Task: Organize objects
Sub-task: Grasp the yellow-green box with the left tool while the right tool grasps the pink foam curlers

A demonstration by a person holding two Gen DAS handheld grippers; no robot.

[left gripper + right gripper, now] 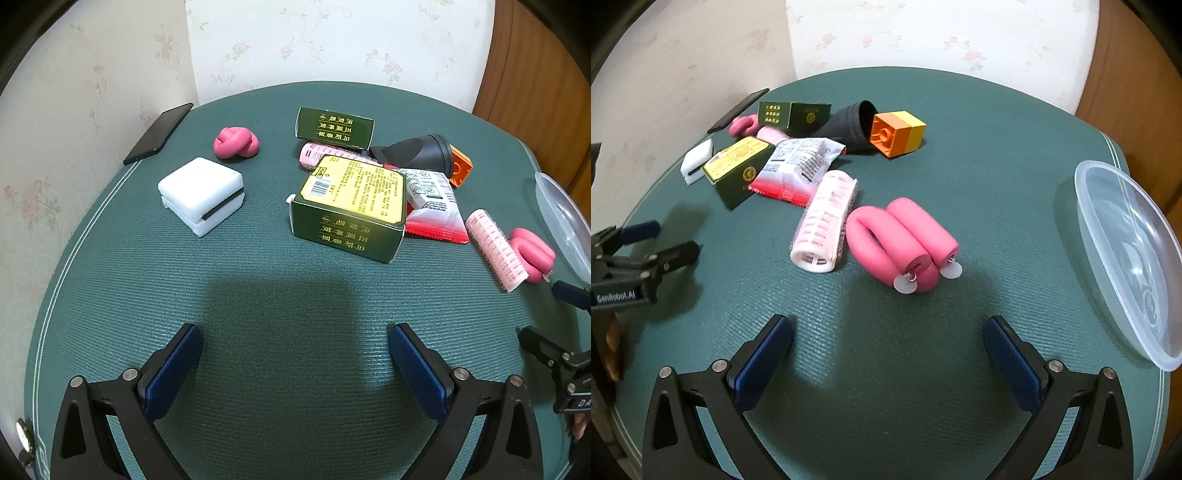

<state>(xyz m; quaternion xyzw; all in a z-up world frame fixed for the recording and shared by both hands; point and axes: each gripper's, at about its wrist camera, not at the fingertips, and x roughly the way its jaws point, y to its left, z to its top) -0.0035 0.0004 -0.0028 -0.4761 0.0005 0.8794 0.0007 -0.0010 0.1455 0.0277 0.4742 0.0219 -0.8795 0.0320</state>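
Note:
My left gripper (295,343) is open and empty above the green mat, in front of a green and yellow box (349,208). My right gripper (888,338) is open and empty just short of a pink foam knot (901,242) and a pink hair roller (825,223). A clear plastic container (1130,254) lies at the right edge. A white block (201,194), a second pink knot (236,142), a second green box (334,127), a snack packet (799,164), a black cup (851,125) and an orange and yellow brick (897,133) lie further back.
A black phone (159,133) leans at the mat's far left edge against the wallpapered wall. A wooden panel (535,81) stands at the right. The left gripper shows at the left of the right wrist view (646,243).

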